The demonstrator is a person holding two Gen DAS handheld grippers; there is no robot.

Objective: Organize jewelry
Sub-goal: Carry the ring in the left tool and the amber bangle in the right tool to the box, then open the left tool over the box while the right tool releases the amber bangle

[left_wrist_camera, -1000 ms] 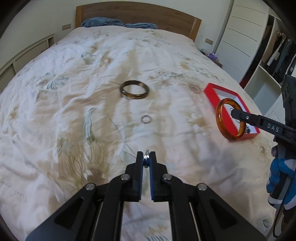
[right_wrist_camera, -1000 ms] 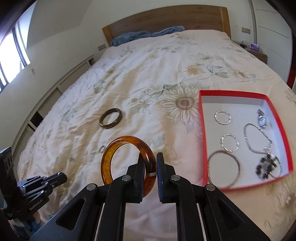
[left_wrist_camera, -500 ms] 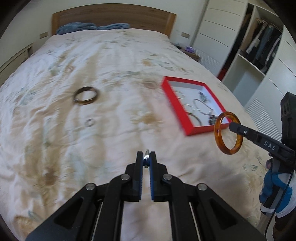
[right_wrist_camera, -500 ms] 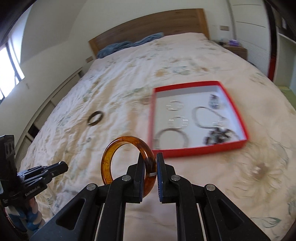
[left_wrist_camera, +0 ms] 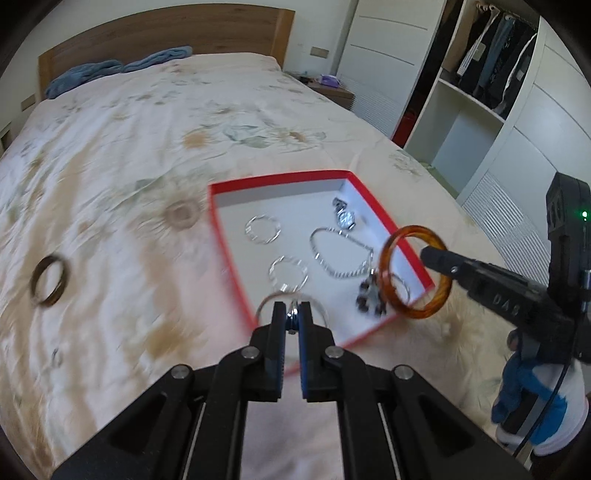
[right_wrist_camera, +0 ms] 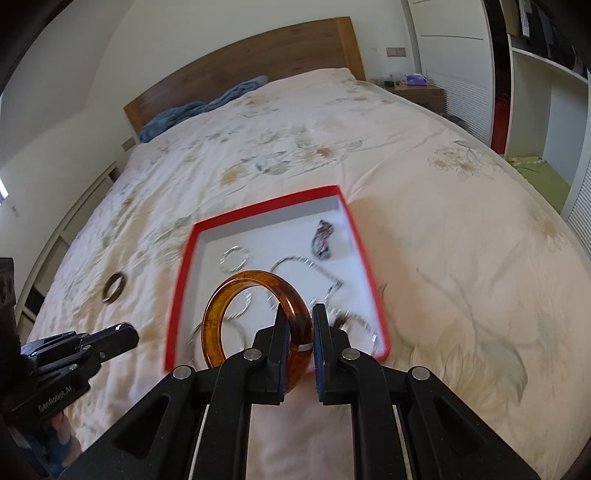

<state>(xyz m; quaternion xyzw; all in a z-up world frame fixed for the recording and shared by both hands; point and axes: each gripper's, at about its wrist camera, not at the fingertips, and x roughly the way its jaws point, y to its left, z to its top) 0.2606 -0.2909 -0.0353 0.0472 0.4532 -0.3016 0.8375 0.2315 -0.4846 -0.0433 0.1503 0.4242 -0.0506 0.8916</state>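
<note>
My left gripper [left_wrist_camera: 293, 309] is shut on a small silver ring [left_wrist_camera: 293, 317] and hangs over the near edge of the red tray [left_wrist_camera: 280, 180]. The tray lies on the floral quilt and holds silver bangles [left_wrist_camera: 263, 229], a chain [left_wrist_camera: 334, 271] and a watch [left_wrist_camera: 345, 218]. In the right wrist view my right gripper [right_wrist_camera: 299, 314] is shut on an amber bangle [right_wrist_camera: 255, 277], held upright above the red tray [right_wrist_camera: 266, 205]. The same amber bangle [left_wrist_camera: 441, 295] shows over the tray's right corner. A dark bangle [left_wrist_camera: 35, 286] and a small ring [left_wrist_camera: 55, 356] lie on the quilt to the left.
The quilt [right_wrist_camera: 461, 221] covers a wide bed with a wooden headboard [left_wrist_camera: 166, 29] and blue cloths [left_wrist_camera: 118, 68] at the far end. A white wardrobe with open shelves [left_wrist_camera: 480, 103] and a nightstand [right_wrist_camera: 421, 88] stand to the right. My left gripper [right_wrist_camera: 125, 334] shows at the lower left.
Both grippers have swung right across the bed, so the red tray now lies straight under them. The dark bangle has slid to the left of view. Both grips are unchanged.
</note>
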